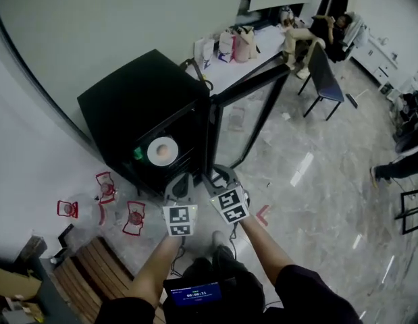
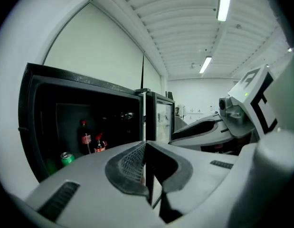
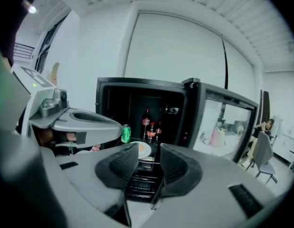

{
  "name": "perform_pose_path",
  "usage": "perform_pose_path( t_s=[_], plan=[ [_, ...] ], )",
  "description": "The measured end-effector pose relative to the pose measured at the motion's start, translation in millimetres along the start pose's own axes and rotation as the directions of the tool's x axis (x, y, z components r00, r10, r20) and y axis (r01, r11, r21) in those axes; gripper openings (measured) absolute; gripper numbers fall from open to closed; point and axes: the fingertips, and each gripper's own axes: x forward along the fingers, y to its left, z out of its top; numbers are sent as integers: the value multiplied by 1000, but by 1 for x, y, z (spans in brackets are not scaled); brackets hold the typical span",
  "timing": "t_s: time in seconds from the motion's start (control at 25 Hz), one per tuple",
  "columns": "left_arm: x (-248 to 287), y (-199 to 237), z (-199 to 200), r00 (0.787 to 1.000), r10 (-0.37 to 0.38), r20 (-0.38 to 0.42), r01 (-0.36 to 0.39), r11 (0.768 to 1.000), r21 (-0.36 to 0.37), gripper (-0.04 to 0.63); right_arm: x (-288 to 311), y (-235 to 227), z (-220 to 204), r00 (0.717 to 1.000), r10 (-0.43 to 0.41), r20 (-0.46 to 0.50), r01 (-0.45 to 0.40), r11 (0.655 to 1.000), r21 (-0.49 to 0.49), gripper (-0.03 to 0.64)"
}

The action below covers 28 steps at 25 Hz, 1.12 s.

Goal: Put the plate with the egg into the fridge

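Note:
A white plate with the egg (image 1: 162,151) lies on a shelf inside the black fridge (image 1: 141,100), whose glass door (image 1: 252,106) stands wide open. Both grippers hover side by side just in front of the opening. My left gripper (image 1: 180,179) has its pads (image 2: 130,160) closed together with nothing in them. My right gripper (image 3: 148,149) is open and empty; beyond its jaws I see the plate (image 3: 143,149) resting on the shelf, well clear of the pads.
A green can (image 3: 126,133) and cola bottles (image 3: 147,120) stand in the fridge beside the plate. Red-labelled packs (image 1: 104,187) and wooden slats (image 1: 87,268) lie on the floor at left. A table with bags (image 1: 236,46), a chair (image 1: 327,79) and a seated person (image 1: 317,32) are behind.

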Motion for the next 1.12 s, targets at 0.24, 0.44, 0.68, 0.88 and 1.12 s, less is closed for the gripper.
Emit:
perform_pose_path(
  t_s=[0.24,0.44,0.68,0.88,1.12],
  plan=[
    [14,-51,19,995,-96,9,96,994,44,8,-45,-45,-1,995,-94,39,92,995,49,130],
    [62,-103,42,989,-150,11,149,987,63,8,-71,-123,-4,990,-124,66,117,987,108,130],
    [162,-180,64,987,-161,1,161,985,63,8,-71,-256,-23,998,-53,36,51,997,58,162],
    [264,-234,80,991,-134,-7,134,990,48,8,-51,-361,-48,1000,24,2,-24,999,-28,191],
    [365,-263,100,995,-103,-15,104,992,65,8,-3,-452,-76,986,163,-35,-164,986,-25,293]
  ],
)
